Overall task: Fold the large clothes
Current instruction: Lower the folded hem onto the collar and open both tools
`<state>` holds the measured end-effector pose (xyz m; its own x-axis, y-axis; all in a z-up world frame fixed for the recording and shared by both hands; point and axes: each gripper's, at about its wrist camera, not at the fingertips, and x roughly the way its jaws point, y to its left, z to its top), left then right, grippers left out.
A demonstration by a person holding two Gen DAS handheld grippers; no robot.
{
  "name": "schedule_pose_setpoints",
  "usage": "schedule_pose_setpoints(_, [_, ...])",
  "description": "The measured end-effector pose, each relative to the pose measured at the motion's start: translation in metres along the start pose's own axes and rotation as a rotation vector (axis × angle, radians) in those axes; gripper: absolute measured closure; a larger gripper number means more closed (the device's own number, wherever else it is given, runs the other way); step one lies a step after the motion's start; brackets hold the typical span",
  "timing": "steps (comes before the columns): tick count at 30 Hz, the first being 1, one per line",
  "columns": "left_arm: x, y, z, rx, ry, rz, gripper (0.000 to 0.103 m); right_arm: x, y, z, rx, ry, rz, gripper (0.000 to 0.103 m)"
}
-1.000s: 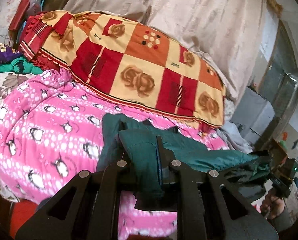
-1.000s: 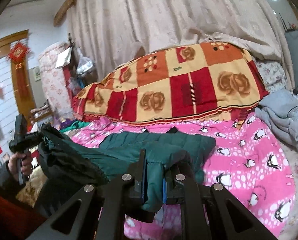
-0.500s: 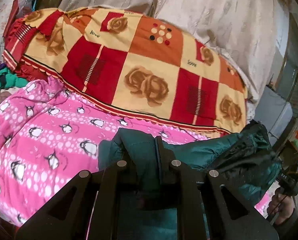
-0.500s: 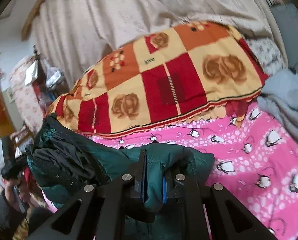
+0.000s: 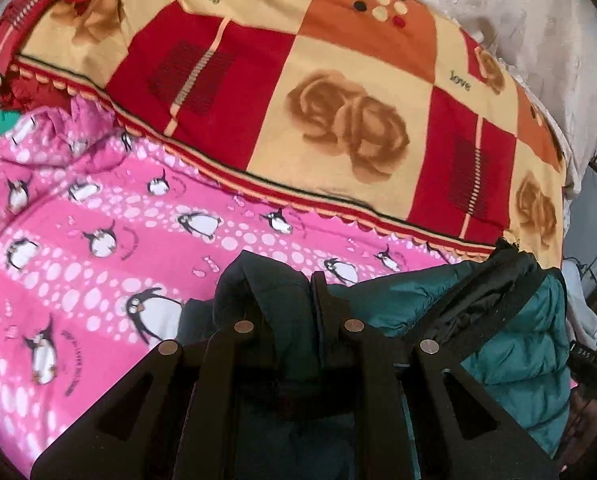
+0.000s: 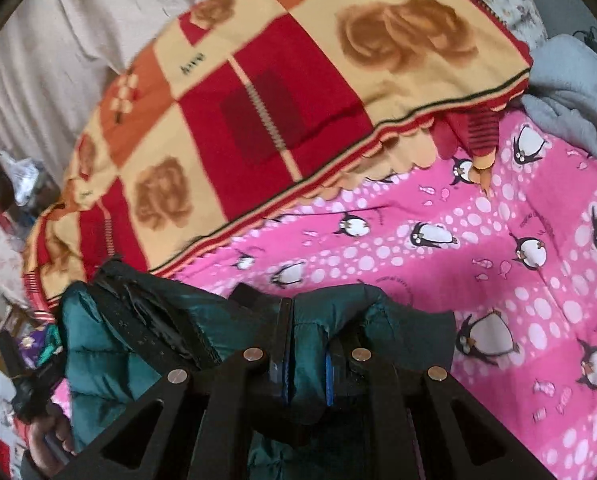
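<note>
A dark green puffer jacket (image 5: 510, 344) with black lining hangs between both grippers, lifted above the pink penguin blanket (image 5: 98, 240). My left gripper (image 5: 284, 300) is shut on a fold of the jacket's edge. My right gripper (image 6: 308, 328) is shut on another fold of the jacket (image 6: 102, 344); blue pads show beside the cloth. In each view the jacket bunches to the side toward the other hand. The jacket's lower part is hidden behind the gripper bodies.
A red, orange and cream rose-patterned blanket (image 5: 338, 92) is piled at the back of the bed against beige curtains (image 6: 58, 60). A grey garment (image 6: 570, 96) lies at the right of the bed. Clutter stands at the far left in the right wrist view.
Both grippers have moved forward and lower over the bed, carrying the jacket. The jacket has bunched up between them and the patterned blanket looms closer.
</note>
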<state>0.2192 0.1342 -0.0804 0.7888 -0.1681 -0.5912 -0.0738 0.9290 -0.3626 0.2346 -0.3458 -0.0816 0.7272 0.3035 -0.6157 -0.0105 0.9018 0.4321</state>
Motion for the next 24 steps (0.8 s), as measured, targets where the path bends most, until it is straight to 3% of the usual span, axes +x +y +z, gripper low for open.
schedule_pose_setpoints(6, [0.022,0.014,-0.001,-0.071,0.09,-0.036,0.088,0.022,-0.012,-0.007,0.048,0.033,-0.009,0.093])
schedule_pose_setpoints(11, [0.018,0.02,0.011,-0.152,0.18,-0.08,0.083,0.007,-0.02,-0.002,0.138,0.049,0.078,0.085])
schedule_pose_setpoints(13, [0.007,0.018,0.02,-0.164,0.187,-0.134,0.066,-0.003,-0.019,0.001,0.154,0.055,0.097,0.081])
schedule_pose_setpoints(15, [-0.006,0.014,0.028,-0.148,0.157,-0.17,0.013,-0.016,-0.014,0.006,0.143,0.039,0.135,0.074])
schedule_pose_setpoints(16, [-0.011,0.012,0.031,-0.131,0.145,-0.169,0.002,-0.021,-0.013,0.008,0.146,0.028,0.159,0.063])
schedule_pose_setpoints(18, [-0.02,0.006,0.037,-0.098,0.131,-0.14,0.0,-0.029,-0.014,0.01,0.179,0.01,0.19,0.048])
schedule_pose_setpoints(21, [-0.026,-0.004,0.042,-0.074,0.121,-0.124,0.0,-0.041,-0.014,0.014,0.211,-0.023,0.165,0.047])
schedule_pose_setpoints(24, [-0.02,-0.02,0.041,-0.017,0.117,-0.093,0.0,-0.056,0.001,0.018,0.151,-0.091,0.104,0.047])
